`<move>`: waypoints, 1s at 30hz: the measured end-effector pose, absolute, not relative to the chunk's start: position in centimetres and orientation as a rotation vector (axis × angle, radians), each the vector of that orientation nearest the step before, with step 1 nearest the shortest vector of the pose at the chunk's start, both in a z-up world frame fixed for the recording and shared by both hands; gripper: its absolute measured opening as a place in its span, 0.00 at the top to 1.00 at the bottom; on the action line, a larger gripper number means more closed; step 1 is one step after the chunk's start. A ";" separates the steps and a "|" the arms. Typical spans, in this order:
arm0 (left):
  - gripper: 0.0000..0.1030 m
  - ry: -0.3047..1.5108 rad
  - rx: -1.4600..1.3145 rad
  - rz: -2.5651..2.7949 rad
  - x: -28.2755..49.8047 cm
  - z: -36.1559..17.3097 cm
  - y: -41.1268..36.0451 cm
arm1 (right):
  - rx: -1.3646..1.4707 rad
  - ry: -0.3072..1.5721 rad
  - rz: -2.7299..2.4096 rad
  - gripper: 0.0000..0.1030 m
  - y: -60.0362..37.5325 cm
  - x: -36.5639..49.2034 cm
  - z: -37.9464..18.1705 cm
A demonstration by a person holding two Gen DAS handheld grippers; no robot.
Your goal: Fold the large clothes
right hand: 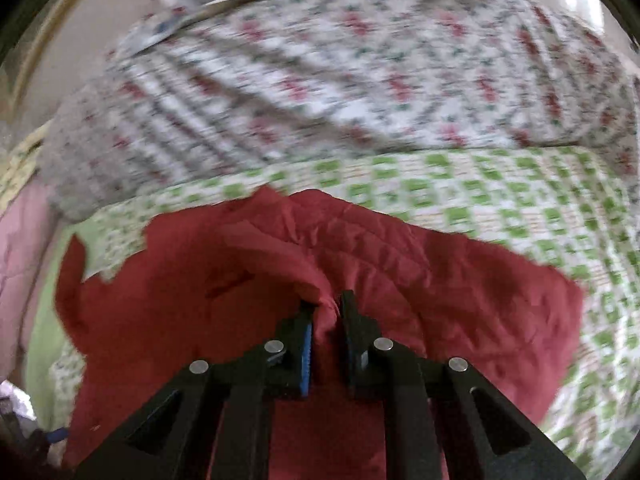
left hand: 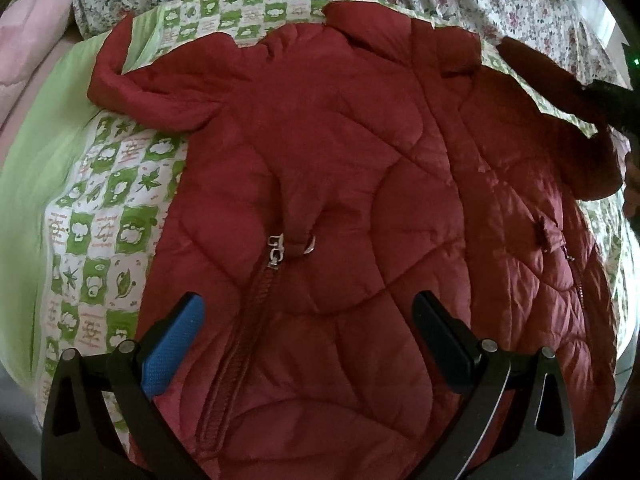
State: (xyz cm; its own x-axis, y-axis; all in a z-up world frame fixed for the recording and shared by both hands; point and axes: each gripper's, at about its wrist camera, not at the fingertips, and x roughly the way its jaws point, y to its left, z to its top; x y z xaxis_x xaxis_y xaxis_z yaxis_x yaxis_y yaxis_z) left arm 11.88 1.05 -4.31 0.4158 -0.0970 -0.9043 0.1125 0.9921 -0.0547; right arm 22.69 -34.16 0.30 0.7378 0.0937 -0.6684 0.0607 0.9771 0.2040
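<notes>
We see the red quilted jacket [left hand: 340, 184] spread on the green-checked bedsheet [left hand: 100, 208]. Left claw [left hand: 308, 332] released, hovering over the zipper [left hand: 240, 340]. Right claw [right hand: 328, 308] clenched on a jacket fold at 3 o'clock; floral quilt [right hand: 320, 80] at 12.

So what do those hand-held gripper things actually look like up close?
Each hand-held gripper is a black frame with triangular cut-outs and round silver pins at the joints. The left hand-held gripper has two long black fingers, one faced with a textured blue pad. The right hand-held gripper looks the same, blue showing along a finger's inner edge. No cables show.
</notes>
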 end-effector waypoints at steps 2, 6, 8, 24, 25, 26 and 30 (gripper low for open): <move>0.00 1.130 0.001 -0.138 12.0 -4.2 1.5 | 0.228 0.747 0.078 0.88 -31.8 22.3 -0.2; 0.00 1.130 -0.026 -0.162 12.1 -4.2 1.9 | 0.236 0.760 0.182 0.88 -27.7 21.9 -1.4; 0.00 1.127 -0.033 -0.176 12.1 -4.1 1.9 | 0.238 0.774 0.222 0.88 -25.8 21.9 -2.2; 0.00 1.114 -0.174 -0.301 17.8 -2.5 4.4 | 0.095 0.838 0.378 0.81 -17.9 21.9 -6.1; 0.00 1.121 -0.182 -0.305 18.5 -2.6 4.6 | 0.088 0.852 0.379 0.80 -17.7 22.0 -6.4; 0.00 1.135 -0.198 -0.310 20.0 -2.8 4.8 | 0.089 0.864 0.379 0.79 -17.7 22.1 -6.8; 0.00 1.189 -0.257 -0.369 25.4 -3.8 4.1 | 0.108 0.900 0.387 0.64 -17.9 22.4 -7.8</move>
State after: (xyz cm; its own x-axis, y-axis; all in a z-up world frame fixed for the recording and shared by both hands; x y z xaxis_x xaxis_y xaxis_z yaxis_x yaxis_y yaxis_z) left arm 25.42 4.13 -3.76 0.3238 -0.4105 -0.8524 0.1434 0.9118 -0.3847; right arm 22.43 -17.91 -7.81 0.5580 0.3721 -0.7417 -0.2829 0.9256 0.2516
